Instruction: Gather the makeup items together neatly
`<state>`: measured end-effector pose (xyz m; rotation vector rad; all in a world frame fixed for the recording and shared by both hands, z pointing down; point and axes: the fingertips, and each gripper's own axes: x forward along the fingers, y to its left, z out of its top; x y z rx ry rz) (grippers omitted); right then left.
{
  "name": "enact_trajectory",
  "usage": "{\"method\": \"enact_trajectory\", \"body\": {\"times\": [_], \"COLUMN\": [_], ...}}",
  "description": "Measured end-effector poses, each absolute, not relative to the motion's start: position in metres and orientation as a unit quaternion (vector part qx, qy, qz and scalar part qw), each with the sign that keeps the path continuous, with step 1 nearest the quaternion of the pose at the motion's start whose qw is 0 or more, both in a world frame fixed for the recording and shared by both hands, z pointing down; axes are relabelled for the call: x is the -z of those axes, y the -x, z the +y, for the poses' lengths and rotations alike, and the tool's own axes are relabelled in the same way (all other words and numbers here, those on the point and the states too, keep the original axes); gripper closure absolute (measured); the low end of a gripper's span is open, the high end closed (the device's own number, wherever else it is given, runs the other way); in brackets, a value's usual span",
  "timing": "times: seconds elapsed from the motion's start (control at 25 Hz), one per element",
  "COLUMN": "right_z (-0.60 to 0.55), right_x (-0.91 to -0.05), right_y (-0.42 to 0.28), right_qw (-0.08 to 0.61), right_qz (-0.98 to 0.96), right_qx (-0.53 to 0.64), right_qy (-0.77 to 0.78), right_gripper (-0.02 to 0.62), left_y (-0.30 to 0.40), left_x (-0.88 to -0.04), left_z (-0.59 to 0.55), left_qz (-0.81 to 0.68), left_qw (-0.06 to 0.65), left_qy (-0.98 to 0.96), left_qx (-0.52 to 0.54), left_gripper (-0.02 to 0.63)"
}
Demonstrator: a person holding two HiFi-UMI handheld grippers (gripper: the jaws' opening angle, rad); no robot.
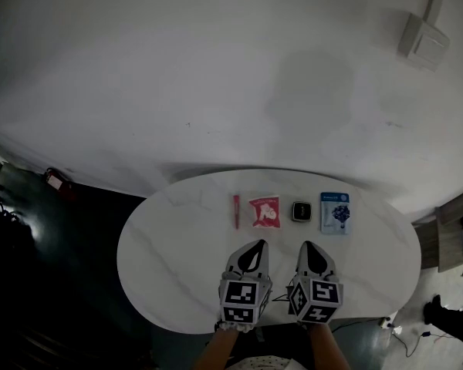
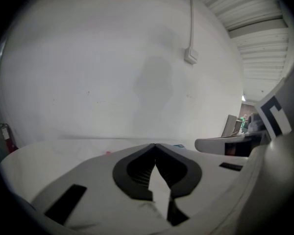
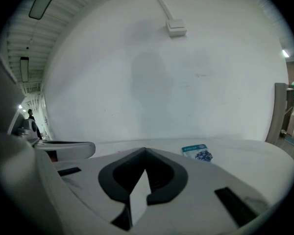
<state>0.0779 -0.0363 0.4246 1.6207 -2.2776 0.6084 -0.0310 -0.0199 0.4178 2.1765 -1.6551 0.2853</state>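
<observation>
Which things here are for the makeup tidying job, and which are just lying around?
For the job: red stick, red-and-white sachet, small dark case, blue packet.
Just there: wall box, red fire extinguisher.

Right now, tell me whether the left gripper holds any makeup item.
No: the left gripper has its jaws closed together with nothing between them, above the table.
</observation>
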Motion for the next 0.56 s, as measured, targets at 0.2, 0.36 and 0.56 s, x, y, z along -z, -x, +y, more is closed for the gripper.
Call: {"method": "enact_trajectory", "body": {"times": [0.2,0.36,0.56], "right_z": [-0.0316,-0.0279,-0.0256], "right_x": [-0.4182,-0.4180,-0.4168], "right_y": [-0.0749,-0.0721,-0.0695], "right_qw": [0.138,0.140,0.139], "right_qz": [-0.791,-0.792,-0.791], "right_qx": [-0.199,-0.197,-0.197], "right_qy": [-0.561,-0.561,-0.563], "right_gripper": [0.588,0.588,0.588], "left_y": [0.0339,0.0355,0.0365], "left_x": [-0.4108,-0.4097,-0.4089], "left_z": [-0.0159,-0.0142,-0.0130], "left_qz": [-0.592,-0.591,-0.589], "left_qw": [0.187,0.187,0.188], "left_qy": [-0.777,-0.778,-0.779], "left_qx": [-0.100,-0.099,-0.099], "left_gripper": [0.577,0.577,0.577]}}
